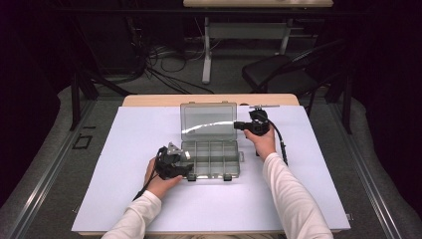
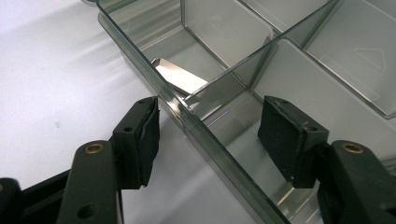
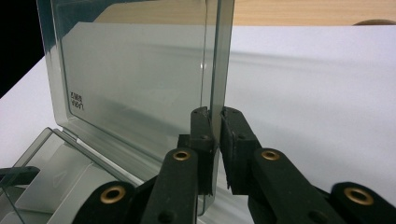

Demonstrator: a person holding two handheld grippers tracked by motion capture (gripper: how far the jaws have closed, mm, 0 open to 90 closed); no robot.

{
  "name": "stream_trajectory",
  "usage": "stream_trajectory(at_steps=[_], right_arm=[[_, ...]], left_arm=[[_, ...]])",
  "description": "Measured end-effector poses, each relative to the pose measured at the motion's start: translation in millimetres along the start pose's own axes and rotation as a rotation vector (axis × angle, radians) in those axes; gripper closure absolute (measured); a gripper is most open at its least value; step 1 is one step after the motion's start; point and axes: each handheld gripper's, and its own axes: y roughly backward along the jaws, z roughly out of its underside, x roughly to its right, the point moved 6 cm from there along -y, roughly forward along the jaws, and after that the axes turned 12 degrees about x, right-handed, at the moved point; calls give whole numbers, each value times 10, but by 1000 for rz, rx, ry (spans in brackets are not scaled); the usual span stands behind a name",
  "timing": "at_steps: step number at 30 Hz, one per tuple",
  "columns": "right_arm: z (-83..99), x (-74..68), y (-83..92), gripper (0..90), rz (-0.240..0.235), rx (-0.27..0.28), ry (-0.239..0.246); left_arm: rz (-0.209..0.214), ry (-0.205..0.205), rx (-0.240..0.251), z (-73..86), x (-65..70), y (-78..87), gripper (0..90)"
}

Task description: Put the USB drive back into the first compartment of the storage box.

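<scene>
Organizer box [image 1: 211, 157] base sits between my left gripper's [image 2: 208, 135] spread jaws; my right gripper [image 3: 217, 140] pinches the raised lid [image 3: 140, 79] edge. Lid movement remains unfinished.
</scene>
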Motion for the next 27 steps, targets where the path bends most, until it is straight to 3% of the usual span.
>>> stream_trajectory(at_steps=[5,9,15,19,21,27], right_arm=[[10,-9,10,840,-3,23,10],[16,-13,14,840,2,31,15],[26,-11,22,840,-2,38,17],[26,-13,20,840,-2,43,17],[26,-14,20,840,-3,45,17],[25,-15,21,839,-1,43,25]], left_arm=[[0,8,4,-7,-15,-6,392],[32,35,-1,-37,-27,36,392],[45,32,69,-208,-79,234,388],[13,34,91,-300,-162,309,379],[7,44,127,-357,-218,322,379],[-37,79,109,-483,-385,333,378]])
